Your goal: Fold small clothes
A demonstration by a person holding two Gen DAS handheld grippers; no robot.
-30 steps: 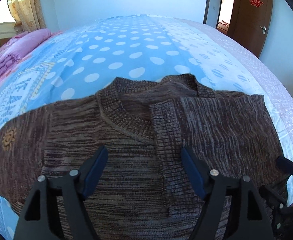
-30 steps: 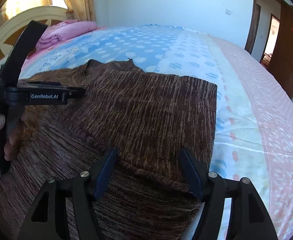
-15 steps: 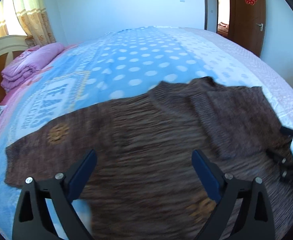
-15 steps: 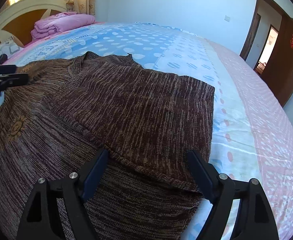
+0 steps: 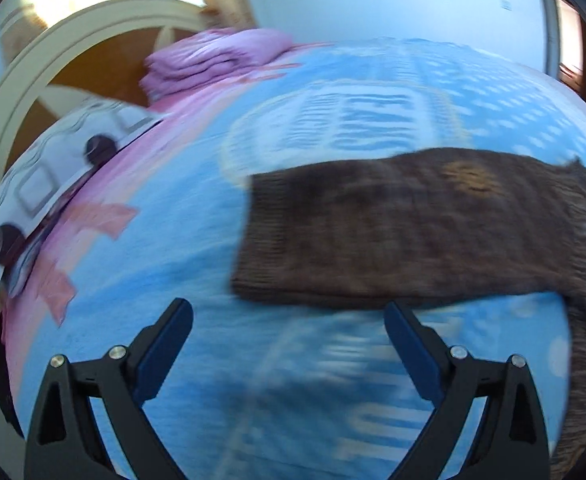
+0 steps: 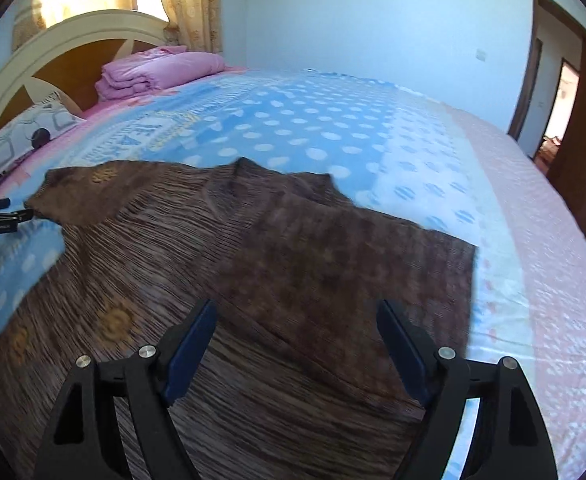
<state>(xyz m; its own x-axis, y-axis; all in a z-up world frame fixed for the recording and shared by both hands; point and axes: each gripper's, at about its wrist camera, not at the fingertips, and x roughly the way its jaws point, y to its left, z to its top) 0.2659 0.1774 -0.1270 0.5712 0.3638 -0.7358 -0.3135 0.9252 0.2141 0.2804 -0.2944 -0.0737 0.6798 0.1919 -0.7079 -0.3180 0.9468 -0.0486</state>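
Brown knit sweater (image 6: 253,264) spread flat on the bed (image 6: 333,128), directly ahead of and beneath the right hand-held gripper (image 6: 295,344). Marled dark-and-light brown yarn, ribbed neckline at the far edge; near side folded over the body in a squarish panel just beyond the right fingertip. Small orange motifs on the chest, left of that gripper. One sleeve (image 5: 393,236) stretched out straight, ending in a ribbed cuff, just ahead of the left hand-held gripper (image 5: 289,340), apart from both fingers; another orange mark on it, possibly a sun shape, too blurred to be sure. Left hand-held gripper spread wide over bare blue sheet, holding nothing. Right hand-held gripper likewise spread wide, empty, hanging over the knit. Beyond the sleeve to the left: folded pink quilt (image 5: 217,60), patterned pillow (image 5: 53,176), cream and wood headboard (image 6: 65,44).
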